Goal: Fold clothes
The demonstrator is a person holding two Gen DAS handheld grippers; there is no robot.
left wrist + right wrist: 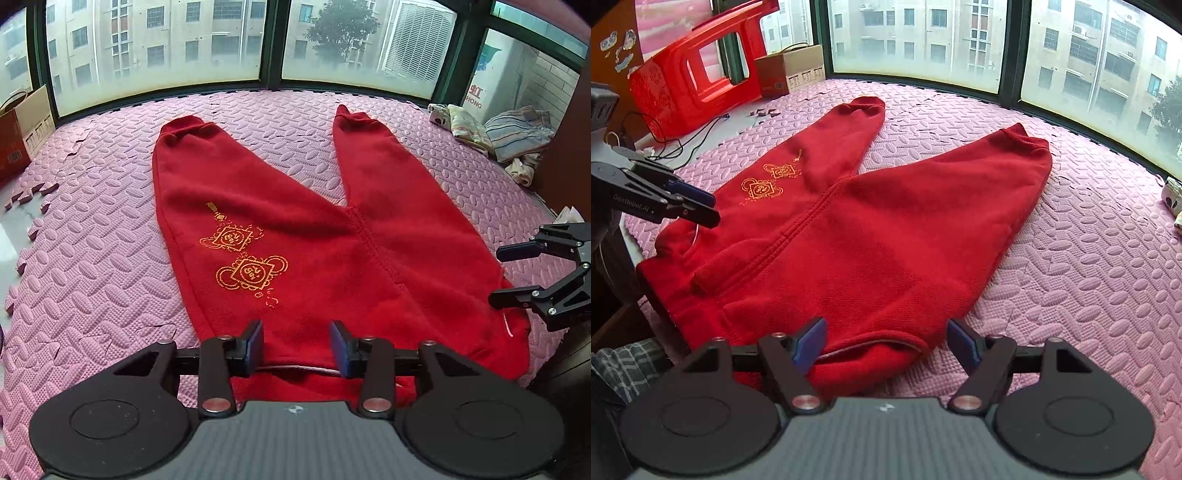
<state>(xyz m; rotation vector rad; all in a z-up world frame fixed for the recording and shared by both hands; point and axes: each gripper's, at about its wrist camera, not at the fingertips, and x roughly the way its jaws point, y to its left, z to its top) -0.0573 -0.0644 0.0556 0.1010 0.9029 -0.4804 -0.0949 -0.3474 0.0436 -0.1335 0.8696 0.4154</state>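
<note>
A pair of red fleece trousers (332, 258) with a gold print on one leg lies flat on the pink foam mat (92, 258), legs spread towards the window, waistband nearest me. My left gripper (297, 345) is open, its fingers either side of the waistband's left part. My right gripper (886, 343) is open over the waistband's right corner; it also shows in the left wrist view (496, 275). The trousers (868, 236) fill the right wrist view, where the left gripper (709, 208) appears at the left edge, over the waistband.
A cardboard box (22, 129) stands at the mat's left edge. Folded clothes (509, 133) lie at the far right by the window. A red plastic stool (698, 62) lies tipped over at the far left, with cables (683, 144) on the floor.
</note>
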